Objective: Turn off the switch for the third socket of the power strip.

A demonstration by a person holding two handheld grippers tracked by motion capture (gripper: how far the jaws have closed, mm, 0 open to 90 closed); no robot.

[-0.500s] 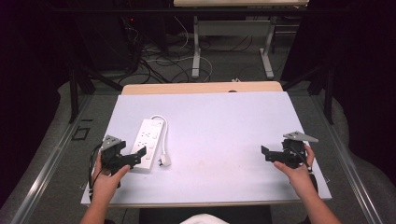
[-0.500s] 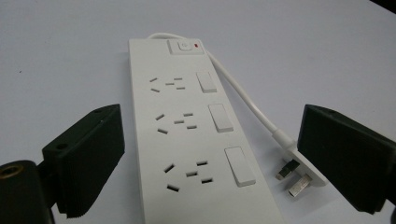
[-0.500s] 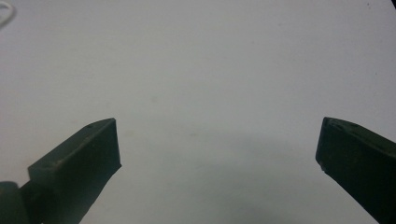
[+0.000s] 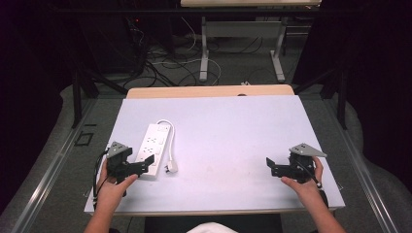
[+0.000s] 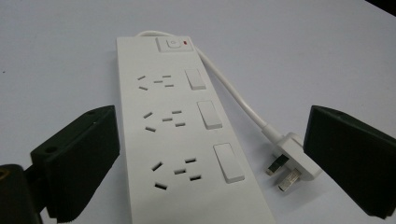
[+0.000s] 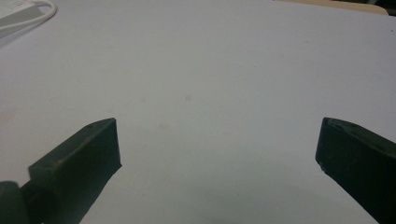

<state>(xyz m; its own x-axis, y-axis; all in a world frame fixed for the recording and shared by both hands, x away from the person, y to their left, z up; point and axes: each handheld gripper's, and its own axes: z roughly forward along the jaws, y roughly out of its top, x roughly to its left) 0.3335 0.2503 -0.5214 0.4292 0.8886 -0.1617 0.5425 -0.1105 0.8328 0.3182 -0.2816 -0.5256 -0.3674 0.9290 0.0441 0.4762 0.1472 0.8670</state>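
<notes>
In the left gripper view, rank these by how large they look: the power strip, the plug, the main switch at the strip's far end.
1. Power strip, by far the largest.
2. Plug.
3. Main switch, though it lies farther from the camera, so its smaller look is partly distance.

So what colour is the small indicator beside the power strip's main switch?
Red; the indicator on the white power strip shows best in the left gripper view.

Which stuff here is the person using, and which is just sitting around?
Likely in use:
- power strip, between the open left gripper jaws
- its plug

Just sitting around:
- right gripper, open over bare table
- cables on the floor
</notes>
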